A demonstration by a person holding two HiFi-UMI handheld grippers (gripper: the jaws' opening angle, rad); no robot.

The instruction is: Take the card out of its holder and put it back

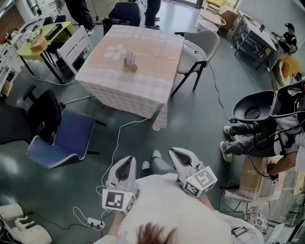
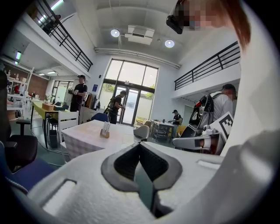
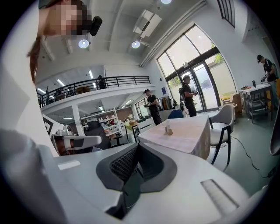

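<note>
- The card holder [image 1: 130, 64] on the tabletop [image 1: 157, 47] is too small to tell its card [image 1: 129, 57] apart.
- Beyond the tabletop, standing people [image 1: 152, 13] are cut off by the head view's top edge.
- The tablecloth [image 1: 121, 95] hides the tabletop's legs.

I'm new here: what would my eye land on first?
Two white tools stand out low in the head view, close to the person's body: the left tool and right tool, both shut and empty. Ahead stands a table in a pale checked cloth, with a small card holder near its middle and a blue chair at lower left.
</note>
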